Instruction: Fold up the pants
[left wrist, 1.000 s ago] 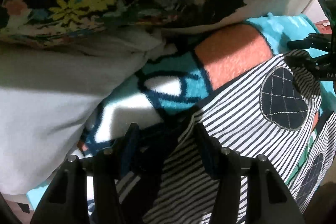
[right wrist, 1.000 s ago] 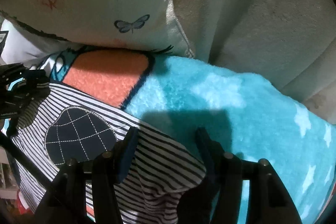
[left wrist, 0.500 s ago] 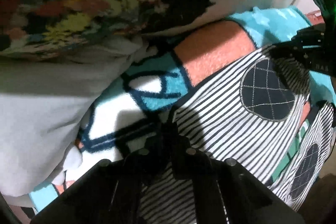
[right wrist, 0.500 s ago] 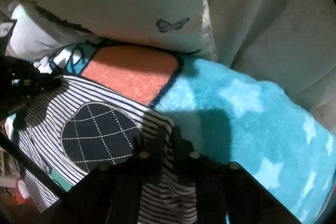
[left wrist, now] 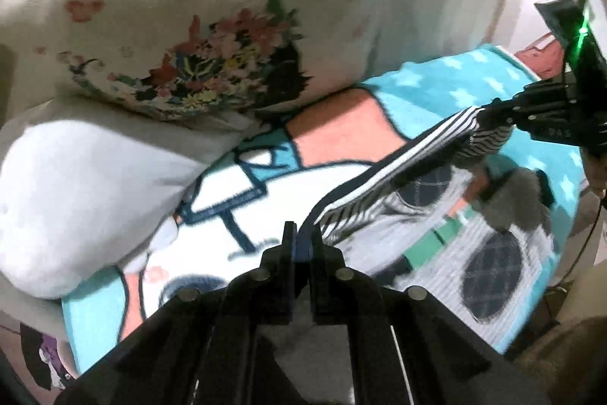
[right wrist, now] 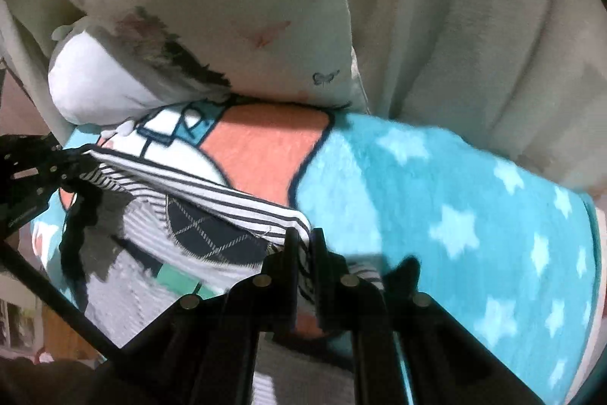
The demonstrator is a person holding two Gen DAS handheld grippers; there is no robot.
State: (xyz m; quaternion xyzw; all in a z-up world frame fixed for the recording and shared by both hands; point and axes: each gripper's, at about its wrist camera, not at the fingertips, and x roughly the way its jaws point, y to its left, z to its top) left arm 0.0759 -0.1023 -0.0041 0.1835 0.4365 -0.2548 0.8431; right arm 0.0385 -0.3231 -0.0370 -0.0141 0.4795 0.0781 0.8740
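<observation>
The black-and-white striped pants point(left wrist: 402, 169) with dark quilted knee patches point(right wrist: 212, 234) lie on a turquoise star blanket point(right wrist: 436, 196). My left gripper point(left wrist: 301, 241) is shut on one corner of the pants' top edge. My right gripper point(right wrist: 303, 245) is shut on the other corner, and it also shows in the left wrist view point(left wrist: 493, 116). The held edge is lifted off the blanket and stretched taut between the two grippers. The lower legs point(left wrist: 489, 260) lie flat on the blanket.
A floral cushion point(left wrist: 212, 71) and a white pillow point(left wrist: 83, 192) lean at the back of the blanket. A cream butterfly cushion point(right wrist: 235, 10) and pale sofa back point(right wrist: 474, 25) stand behind. The blanket's edge drops off at the right point(left wrist: 561, 253).
Both grippers closed on the pants' edge, then lifted and pulled back. The edge rose off the blanket and now hangs taut between them.
</observation>
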